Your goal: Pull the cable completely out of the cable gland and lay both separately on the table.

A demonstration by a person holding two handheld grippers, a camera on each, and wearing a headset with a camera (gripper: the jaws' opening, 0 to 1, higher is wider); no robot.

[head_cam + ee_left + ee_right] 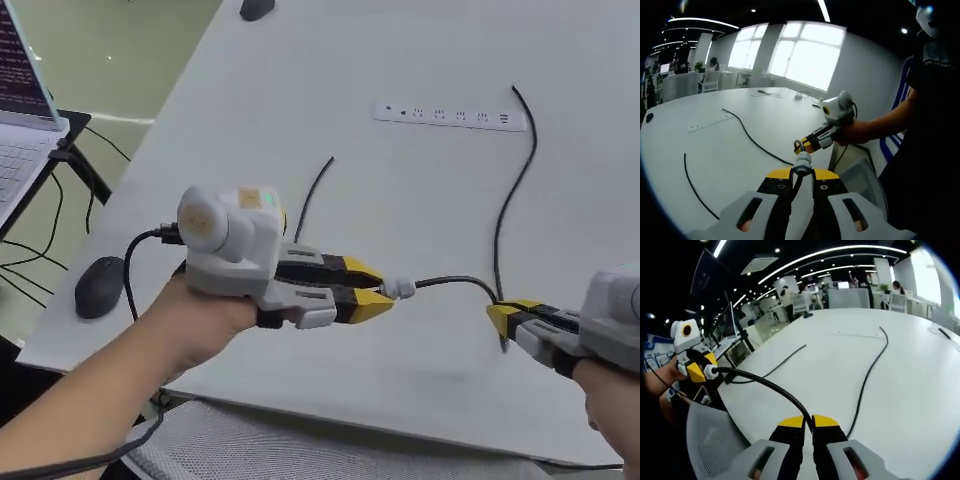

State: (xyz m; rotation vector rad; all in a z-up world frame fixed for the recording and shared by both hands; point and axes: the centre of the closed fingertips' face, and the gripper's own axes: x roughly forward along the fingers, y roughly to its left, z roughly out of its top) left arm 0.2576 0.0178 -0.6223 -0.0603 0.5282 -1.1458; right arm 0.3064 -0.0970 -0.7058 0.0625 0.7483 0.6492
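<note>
left gripper [378, 288] clenched on gland [400, 289], above table [300, 80] near its 6 o'clock edge | right gripper [498, 316] pinching cable [455, 282] at gland's 3 o'clock | cable limp, light, likely slick: grip close to gland | gland rigid

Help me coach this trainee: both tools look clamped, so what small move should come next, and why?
Probably draw the right tool away from the left tool, along the line of the cable. The left tool is shut on the cable gland, the right tool is shut on the cable beyond it, and the cable runs into the gland, both held above the table.
</note>
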